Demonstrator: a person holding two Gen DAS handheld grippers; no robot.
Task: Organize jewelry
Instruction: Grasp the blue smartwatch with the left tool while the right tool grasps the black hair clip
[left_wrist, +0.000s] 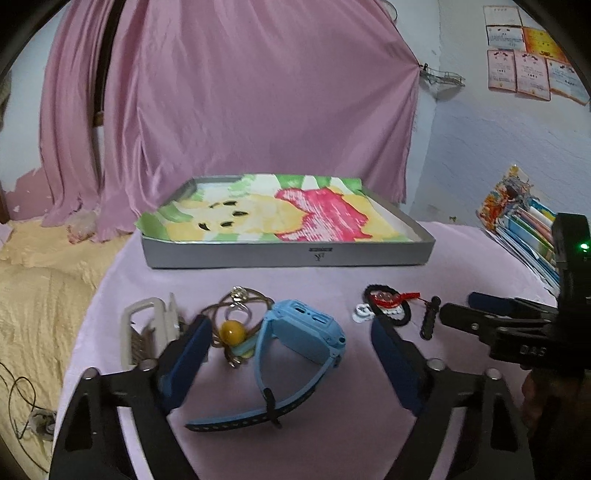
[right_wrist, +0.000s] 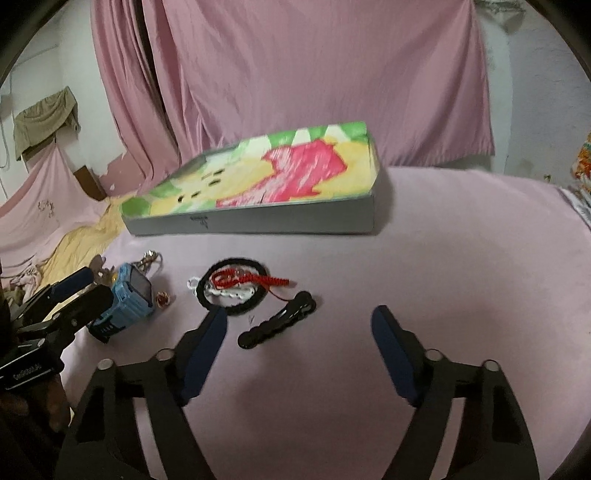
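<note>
straddling the blue watch (left_wrist: 295, 343), left gripper (left_wrist: 291, 332) gapes empty; right gripper (right_wrist: 299, 325) too.

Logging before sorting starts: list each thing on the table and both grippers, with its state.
left gripper: open, straddling the watch
right gripper: open, holding nothing
blue watch: on the cloth, strap buckled
gray box: open, lined with flowered cloth, no jewelry inside
black hair clip: lying flat, shut
black hair tie: flat, red cord and white chain lying on it
ring: on the cloth beside the watch
</note>
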